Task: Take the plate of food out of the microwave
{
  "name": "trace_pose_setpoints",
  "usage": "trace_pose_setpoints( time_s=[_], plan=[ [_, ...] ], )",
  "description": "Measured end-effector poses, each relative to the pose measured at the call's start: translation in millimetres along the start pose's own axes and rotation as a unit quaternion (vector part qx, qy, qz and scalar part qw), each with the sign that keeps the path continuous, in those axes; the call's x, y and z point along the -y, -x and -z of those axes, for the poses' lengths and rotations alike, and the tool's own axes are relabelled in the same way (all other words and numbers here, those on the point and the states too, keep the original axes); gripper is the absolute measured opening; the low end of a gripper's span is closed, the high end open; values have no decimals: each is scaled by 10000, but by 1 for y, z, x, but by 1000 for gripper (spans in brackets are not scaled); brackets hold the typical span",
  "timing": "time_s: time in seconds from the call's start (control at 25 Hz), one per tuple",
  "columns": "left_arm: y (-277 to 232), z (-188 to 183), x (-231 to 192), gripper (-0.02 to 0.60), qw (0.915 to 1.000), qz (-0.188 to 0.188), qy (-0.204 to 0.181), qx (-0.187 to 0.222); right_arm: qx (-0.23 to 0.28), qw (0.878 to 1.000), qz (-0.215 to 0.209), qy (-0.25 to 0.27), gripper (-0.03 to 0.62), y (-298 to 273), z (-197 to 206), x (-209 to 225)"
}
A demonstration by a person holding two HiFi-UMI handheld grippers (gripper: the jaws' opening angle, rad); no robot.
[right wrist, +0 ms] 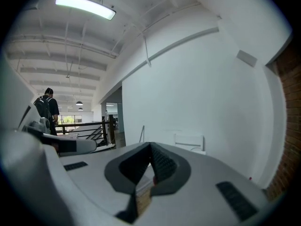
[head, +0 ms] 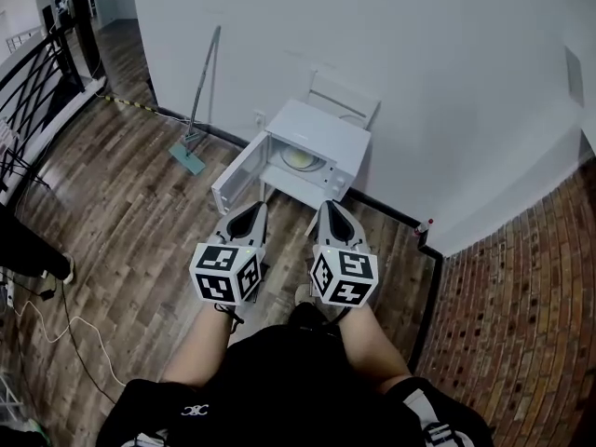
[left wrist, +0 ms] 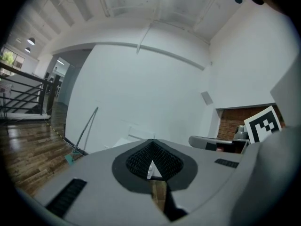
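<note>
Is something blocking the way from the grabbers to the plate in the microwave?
Nothing visible does. The microwave door is swung open to the left, the plate shows inside, and only bare floor lies between it and the left gripper and right gripper.

Soft, even light fills the room, and the white wall (head: 419, 63) is bright and almost shadowless. A ceiling light strip (right wrist: 84, 7) glares, slightly blown out. The far wooden floor (head: 121, 54) carries a pale sheen. Both gripper views bend strongly and have black corners. The left gripper (left wrist: 151, 142) and right gripper (right wrist: 150, 147) look soft near the lens. The head view curves at its edges.
</note>
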State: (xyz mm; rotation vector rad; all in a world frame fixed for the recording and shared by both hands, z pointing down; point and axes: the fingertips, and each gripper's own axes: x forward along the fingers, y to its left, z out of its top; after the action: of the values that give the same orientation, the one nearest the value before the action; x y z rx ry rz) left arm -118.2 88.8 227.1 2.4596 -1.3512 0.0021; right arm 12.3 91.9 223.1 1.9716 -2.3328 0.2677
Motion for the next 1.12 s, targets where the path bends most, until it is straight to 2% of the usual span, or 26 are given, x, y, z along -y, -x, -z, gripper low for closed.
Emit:
trace_pose_setpoints(
  time_s=[0.28,0.72,0.92,1.12],
  plan=[
    [-72,-1,-14,-3,9997,-153,-147,-99,55,9999,-76,66,12,-63,-2,38],
    [-197,-14,-21,-3,9985,-454,-114,-283,-52,9993,-359,-120,12,-172,-15,112],
    [-243,-7,-31,-3,9973,-668,132,-268,-101,9984,-437,-334,12,-214,-7,150],
    [-277,3,-46,-3,9949,-852,499,-201,-279,9960,-821,-198,12,-252,12,161]
  ],
)
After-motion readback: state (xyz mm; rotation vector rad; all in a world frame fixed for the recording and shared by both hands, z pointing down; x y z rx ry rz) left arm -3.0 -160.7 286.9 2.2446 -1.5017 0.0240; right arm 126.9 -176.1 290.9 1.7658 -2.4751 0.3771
